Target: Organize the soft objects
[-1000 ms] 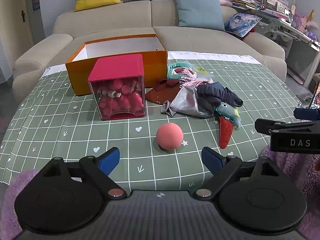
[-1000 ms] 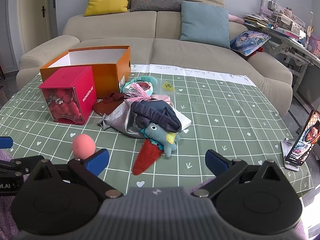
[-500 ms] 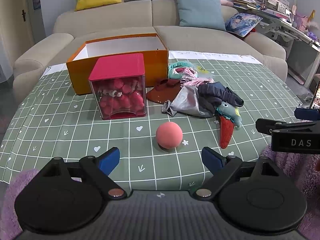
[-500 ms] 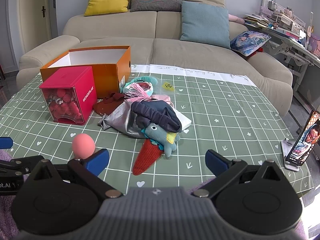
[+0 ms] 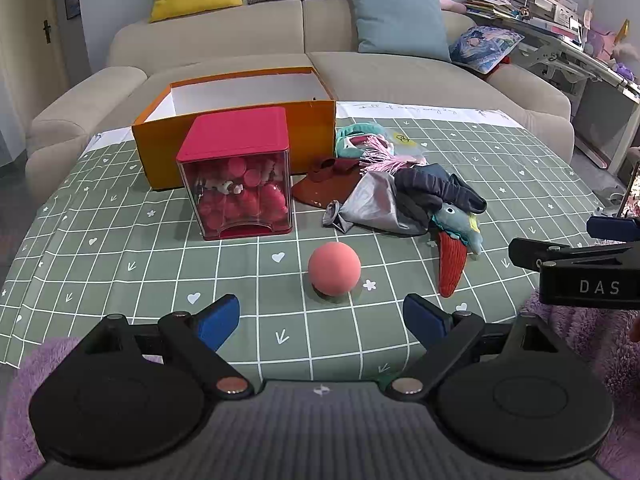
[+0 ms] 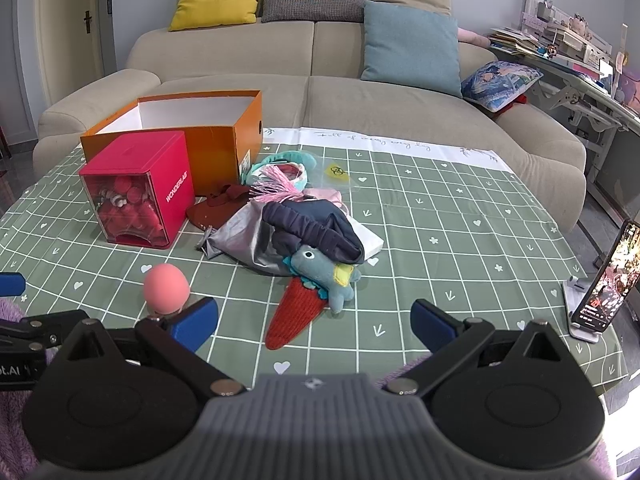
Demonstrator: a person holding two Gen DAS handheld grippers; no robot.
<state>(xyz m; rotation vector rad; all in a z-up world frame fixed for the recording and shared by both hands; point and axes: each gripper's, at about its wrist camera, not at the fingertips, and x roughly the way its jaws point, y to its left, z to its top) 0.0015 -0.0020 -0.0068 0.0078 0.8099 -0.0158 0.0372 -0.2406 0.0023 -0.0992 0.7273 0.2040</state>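
A pink foam ball lies alone on the green checked tablecloth, just ahead of my left gripper, which is open and empty. To the ball's right lies a heap of soft things: a silver cloth, a dark navy garment, a teal plush toy and a red knitted carrot. My right gripper is open and empty, hovering just short of the carrot. An open orange box stands at the back left.
A clear cube with a red lid, full of red items, stands in front of the orange box. A phone on a stand sits near the right table edge. A beige sofa with cushions is behind the table.
Both views have barely shifted. The left gripper has crept slightly forward; nothing on the table has moved.
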